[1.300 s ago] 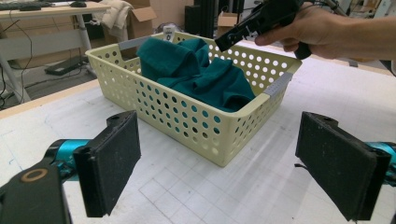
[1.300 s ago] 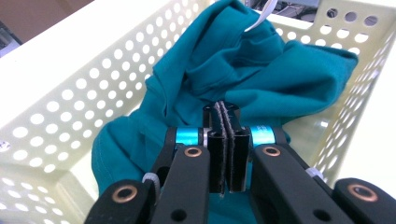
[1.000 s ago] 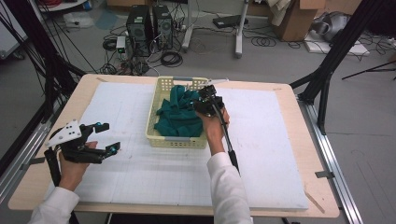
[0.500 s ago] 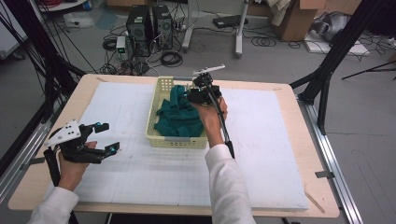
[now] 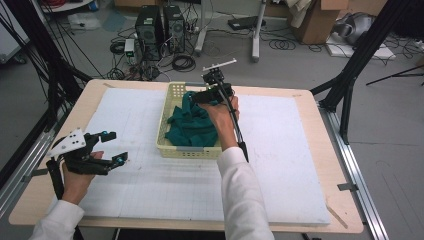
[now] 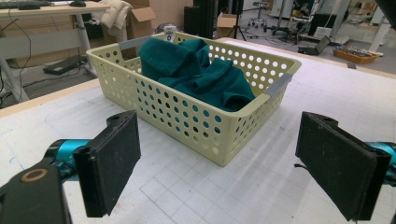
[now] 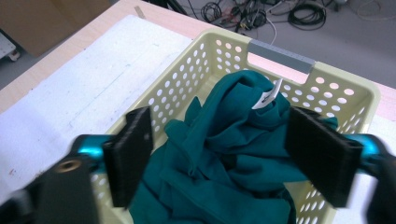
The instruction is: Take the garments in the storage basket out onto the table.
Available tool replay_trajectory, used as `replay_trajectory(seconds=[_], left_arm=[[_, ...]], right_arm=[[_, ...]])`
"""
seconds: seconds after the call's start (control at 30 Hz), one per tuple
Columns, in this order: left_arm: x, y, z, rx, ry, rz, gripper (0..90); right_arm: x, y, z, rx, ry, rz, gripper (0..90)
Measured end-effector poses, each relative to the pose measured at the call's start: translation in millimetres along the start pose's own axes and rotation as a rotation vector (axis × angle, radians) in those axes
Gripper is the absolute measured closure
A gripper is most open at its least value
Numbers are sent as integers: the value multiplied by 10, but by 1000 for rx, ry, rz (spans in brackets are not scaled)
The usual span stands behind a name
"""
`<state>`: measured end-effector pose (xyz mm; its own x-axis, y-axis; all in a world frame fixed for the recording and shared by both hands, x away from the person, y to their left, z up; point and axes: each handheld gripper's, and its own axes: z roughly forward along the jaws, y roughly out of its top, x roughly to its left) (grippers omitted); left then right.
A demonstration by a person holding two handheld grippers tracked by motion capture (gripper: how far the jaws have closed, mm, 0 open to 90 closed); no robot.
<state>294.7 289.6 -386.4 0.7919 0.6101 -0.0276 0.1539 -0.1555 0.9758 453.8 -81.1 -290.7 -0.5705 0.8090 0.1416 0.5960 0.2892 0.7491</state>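
One crumpled dark-green cloth garment (image 7: 224, 154) with a small white label (image 7: 266, 99) lies heaped inside the single pale-yellow perforated plastic basket (image 5: 172, 100), directly below the right gripper (image 5: 209, 86), which hangs above the basket's far end. Its jaws have just been opening and now stand apart on either side of the heap in the right gripper view, with the cloth beneath them and nothing pressed between the pads. By the look of it, this is the release of the garment into the basket; to do it well, the hand should lift straight off with the jaws kept wide, so no fold snags a pad and trails over the rim. The left gripper (image 5: 111, 147) sits well to the basket's near left, low over the white gridded mat (image 5: 285, 165), jaws spread wide and empty, facing the basket's corner. Counted: one garment, one basket, two grippers, one mat on one wooden table (image 5: 345, 200).
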Motion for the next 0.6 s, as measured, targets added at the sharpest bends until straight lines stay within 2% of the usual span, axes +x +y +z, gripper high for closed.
replay_trajectory(seconds=[0.13,0.2,0.27,0.37,0.6], left_arm=[[3,0,-4,0,0,1,142],[4,-1,-4,-1,0,-1,142],[3,0,-5,-1,-1,1,142],[3,3,-5,-4,-6,0,142],[7,1,-6,-9,-9,-7,142]], right_arm=[[35,81,32,22,8,-3,108],[66,124,68,33,-8,-3,6],[99,178,102,51,-35,-23,5],[128,229,154,68,-37,-27,5],[157,304,222,63,-42,-38,5]])
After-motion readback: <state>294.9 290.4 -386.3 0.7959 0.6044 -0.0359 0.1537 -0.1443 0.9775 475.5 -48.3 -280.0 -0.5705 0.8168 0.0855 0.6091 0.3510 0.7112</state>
